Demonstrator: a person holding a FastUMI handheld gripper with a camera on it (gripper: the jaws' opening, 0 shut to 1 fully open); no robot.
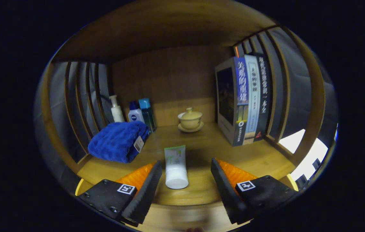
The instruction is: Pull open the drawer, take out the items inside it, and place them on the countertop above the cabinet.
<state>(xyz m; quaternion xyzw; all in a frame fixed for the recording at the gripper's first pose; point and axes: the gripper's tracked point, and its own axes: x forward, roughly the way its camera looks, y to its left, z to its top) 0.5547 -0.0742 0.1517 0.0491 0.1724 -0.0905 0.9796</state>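
A white tube with a green-printed end and a white cap (175,167) lies on the wooden countertop (208,193), its cap pointing toward me. It rests between my two fingers, nearer the left one, and neither finger touches it. My gripper (185,167) is open with its fingertips level with the tube. The drawer is hidden from this view.
A folded blue towel (118,141) lies at the left. Behind it stand a white pump bottle (116,109), a white bottle with a blue cap (135,112) and a blue bottle (146,112). A lidded yellow cup on a saucer (190,120) sits at the back. Several books (245,100) stand upright at the right, by the slatted side walls.
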